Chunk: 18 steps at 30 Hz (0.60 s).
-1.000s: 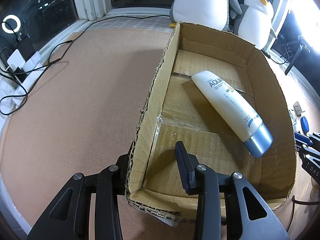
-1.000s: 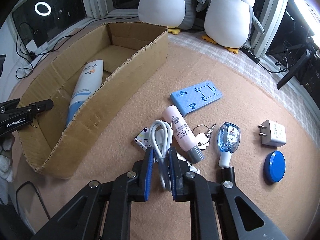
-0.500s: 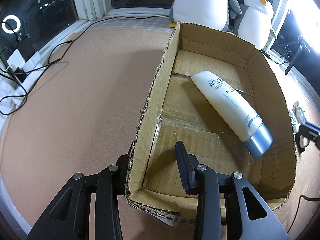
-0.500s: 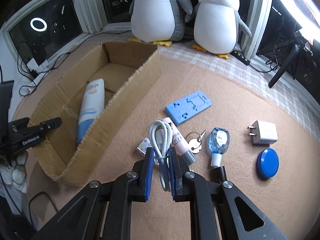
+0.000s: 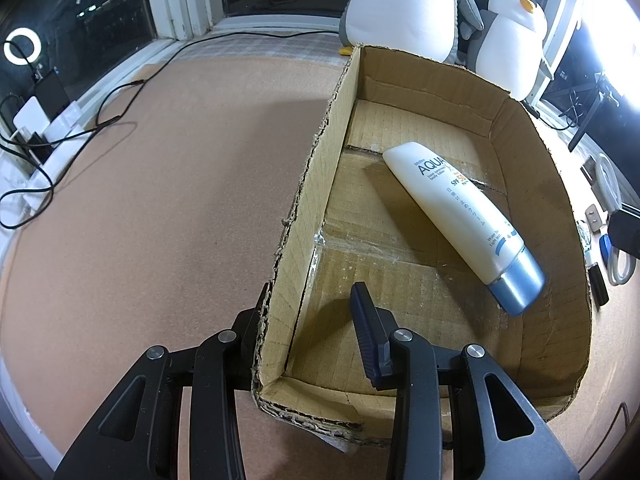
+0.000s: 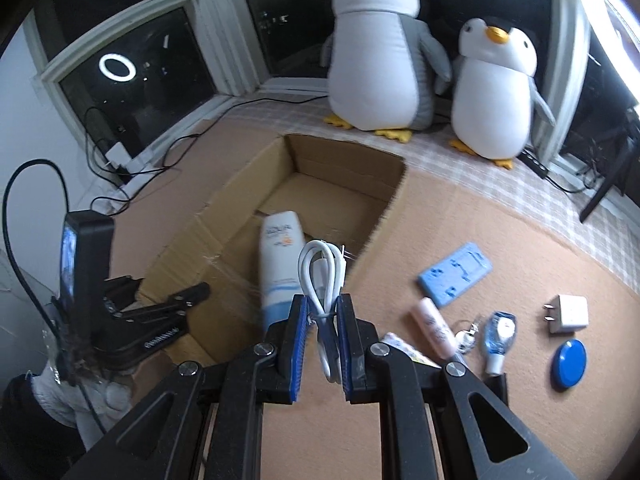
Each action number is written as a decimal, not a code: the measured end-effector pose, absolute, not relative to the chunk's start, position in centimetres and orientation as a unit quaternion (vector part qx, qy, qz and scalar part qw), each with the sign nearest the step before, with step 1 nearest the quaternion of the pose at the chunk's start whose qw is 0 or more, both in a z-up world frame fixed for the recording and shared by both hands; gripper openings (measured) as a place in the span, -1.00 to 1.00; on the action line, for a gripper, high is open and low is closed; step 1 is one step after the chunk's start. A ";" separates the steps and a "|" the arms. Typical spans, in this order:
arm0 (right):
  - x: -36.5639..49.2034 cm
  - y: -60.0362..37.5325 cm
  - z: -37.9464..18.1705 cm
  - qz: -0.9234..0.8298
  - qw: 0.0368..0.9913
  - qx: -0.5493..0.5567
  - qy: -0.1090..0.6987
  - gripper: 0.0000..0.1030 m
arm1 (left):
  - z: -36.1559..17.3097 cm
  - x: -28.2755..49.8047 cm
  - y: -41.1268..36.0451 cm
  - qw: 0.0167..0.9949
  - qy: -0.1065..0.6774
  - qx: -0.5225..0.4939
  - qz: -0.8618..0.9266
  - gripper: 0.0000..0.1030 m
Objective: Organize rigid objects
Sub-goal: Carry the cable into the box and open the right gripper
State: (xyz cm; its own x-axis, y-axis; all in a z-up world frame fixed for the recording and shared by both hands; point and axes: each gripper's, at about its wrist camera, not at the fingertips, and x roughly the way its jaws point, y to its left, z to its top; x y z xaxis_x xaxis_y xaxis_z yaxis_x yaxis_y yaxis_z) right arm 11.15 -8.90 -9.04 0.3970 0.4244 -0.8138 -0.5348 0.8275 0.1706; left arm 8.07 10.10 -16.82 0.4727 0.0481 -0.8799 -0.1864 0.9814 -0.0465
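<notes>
My right gripper is shut on a coiled white cable and holds it in the air above the near right wall of the cardboard box. A white sunscreen tube lies in the box; it also shows in the left wrist view. My left gripper straddles the box's left wall near the front corner, one finger outside, one inside, with a gap between them. The cable shows past the box's right wall.
On the mat right of the box lie a blue phone stand, a pink tube, keys, a small blue sanitiser bottle, a white charger plug and a blue round lid. Two plush penguins stand behind.
My right gripper has lifted the white cable off the mat and carried it left and up, over the box's right wall. The left gripper and the box have not moved.
</notes>
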 end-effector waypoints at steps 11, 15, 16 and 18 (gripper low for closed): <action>10.4 -4.3 -9.6 0.324 0.819 -0.072 0.469 -0.74 | -16.9 8.1 10.1 0.856 0.508 -0.070 0.068 -0.31; 10.3 -3.4 -10.0 0.327 0.816 -0.075 0.471 -0.74 | -16.9 8.0 10.1 0.856 0.508 -0.070 0.068 -0.31; 10.3 -3.2 -10.2 0.328 0.815 -0.076 0.473 -0.74 | -16.9 8.0 10.1 0.856 0.508 -0.070 0.068 -0.31; 10.3 -3.0 -10.4 0.328 0.814 -0.078 0.474 -0.74 | -16.9 8.0 10.1 0.856 0.508 -0.070 0.068 -0.31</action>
State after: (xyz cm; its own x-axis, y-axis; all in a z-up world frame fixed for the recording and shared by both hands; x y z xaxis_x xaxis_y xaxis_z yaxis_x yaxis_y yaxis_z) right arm 10.30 -2.95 -10.45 0.3358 0.4604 -0.8218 -0.6074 0.7726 0.1848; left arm 8.00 10.13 -16.87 0.4745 0.0461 -0.8791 -0.1873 0.9810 -0.0497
